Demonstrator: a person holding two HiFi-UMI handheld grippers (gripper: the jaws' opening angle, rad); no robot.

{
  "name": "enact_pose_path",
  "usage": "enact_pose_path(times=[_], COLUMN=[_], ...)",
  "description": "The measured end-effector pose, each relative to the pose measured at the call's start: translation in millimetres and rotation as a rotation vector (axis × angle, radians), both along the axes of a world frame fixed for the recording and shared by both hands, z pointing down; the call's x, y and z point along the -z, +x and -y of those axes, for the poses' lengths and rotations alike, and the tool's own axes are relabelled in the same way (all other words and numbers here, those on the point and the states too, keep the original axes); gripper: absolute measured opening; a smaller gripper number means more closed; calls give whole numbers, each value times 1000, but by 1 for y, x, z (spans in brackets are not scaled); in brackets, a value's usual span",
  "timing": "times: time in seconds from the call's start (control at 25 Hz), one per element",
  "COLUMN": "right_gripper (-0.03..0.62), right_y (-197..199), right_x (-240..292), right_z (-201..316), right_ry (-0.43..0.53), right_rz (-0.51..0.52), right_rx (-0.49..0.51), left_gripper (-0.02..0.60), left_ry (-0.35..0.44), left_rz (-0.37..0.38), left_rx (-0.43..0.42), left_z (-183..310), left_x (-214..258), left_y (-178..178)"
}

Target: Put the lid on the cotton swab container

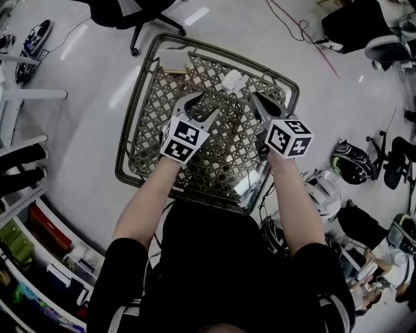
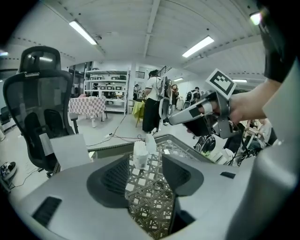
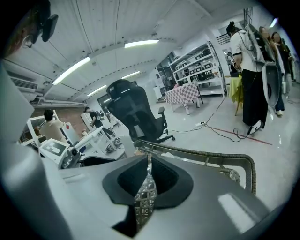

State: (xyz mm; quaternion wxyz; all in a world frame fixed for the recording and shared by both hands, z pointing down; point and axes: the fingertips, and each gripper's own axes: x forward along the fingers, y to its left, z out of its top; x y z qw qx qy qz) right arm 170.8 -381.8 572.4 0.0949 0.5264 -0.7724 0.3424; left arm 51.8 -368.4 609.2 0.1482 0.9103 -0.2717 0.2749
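Note:
A small white cotton swab container point(image 1: 232, 80) stands on the far part of the woven lattice table point(image 1: 214, 162). In the left gripper view the container point(image 2: 139, 155) is upright just beyond my fingertips, and its white lid point(image 2: 150, 143) tilts up at its far right side. My left gripper point(image 1: 200, 103) point(image 2: 145, 161) is open and holds nothing. My right gripper point(image 1: 257, 99) point(image 3: 149, 161) hovers to the container's right, its jaws shut and empty. It also shows in the left gripper view as a grey right gripper point(image 2: 174, 118) above the table.
A white card point(image 1: 173, 61) point(image 2: 70, 150) leans at the table's far left corner. A black office chair point(image 1: 133, 13) point(image 2: 40, 108) stands beyond the table. Helmets and gear point(image 1: 351, 162) lie on the floor at right, shelves point(image 1: 26, 247) at left. People stand in the background.

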Motion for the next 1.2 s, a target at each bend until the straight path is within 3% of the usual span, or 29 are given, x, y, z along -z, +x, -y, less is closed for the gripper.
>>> enact_pose_path(times=[0.4, 0.72, 1.2], right_gripper=[36, 36, 34], right_y=[1, -11, -25], right_x=[-52, -53, -74], right_z=[23, 38, 44], right_ry=[-92, -61, -92], right_rz=[-41, -21, -70], right_rx=[12, 47, 92], left_gripper=[214, 230, 230], left_ry=[-54, -27, -2], left_rz=[29, 34, 10], left_rx=[-82, -115, -86], left_z=[20, 29, 32], left_x=[-61, -89, -86], left_y=[40, 68, 60])
